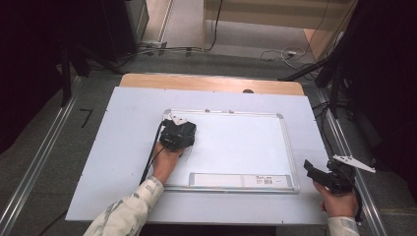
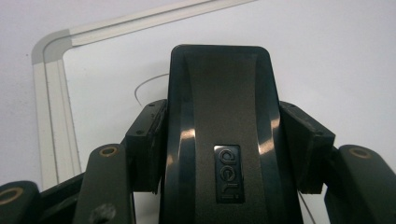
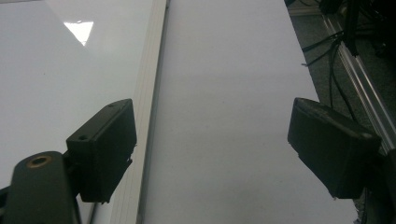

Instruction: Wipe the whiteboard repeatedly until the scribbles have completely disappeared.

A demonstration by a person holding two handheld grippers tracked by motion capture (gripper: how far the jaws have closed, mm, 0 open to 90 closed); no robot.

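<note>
Eraser (image 2: pixel 219 135), a dark block with a raised logo on its back, sat between the jaws of the left gripper (image 2: pixel 219 144), whose pads pressed on both of its long sides in the left gripper view. From the high view, that gripper (image 1: pixel 177 133) lay over the left part of the whiteboard (image 1: pixel 236 142), near its far-left corner, with the person's left hand (image 1: pixel 164 162) behind it and a patterned sleeve (image 1: pixel 125 214) running to the near edge. A thin curved pen line (image 2: pixel 147 84) showed on the board just left of the eraser, and the board's pale frame corner (image 2: pixel 49 46) sat farther left. The whiteboard rested on a white sheet (image 1: pixel 123 147) covering the table. A marker tray (image 1: pixel 243 180) ran along the board's near edge.

The right gripper (image 1: pixel 322 173) hung off the right side of the board, near the table's right edge, held in the right hand (image 1: pixel 339 201). Its jaws stood wide apart with nothing between them, the board's frame (image 3: pixel 149 116) passing below.
</note>
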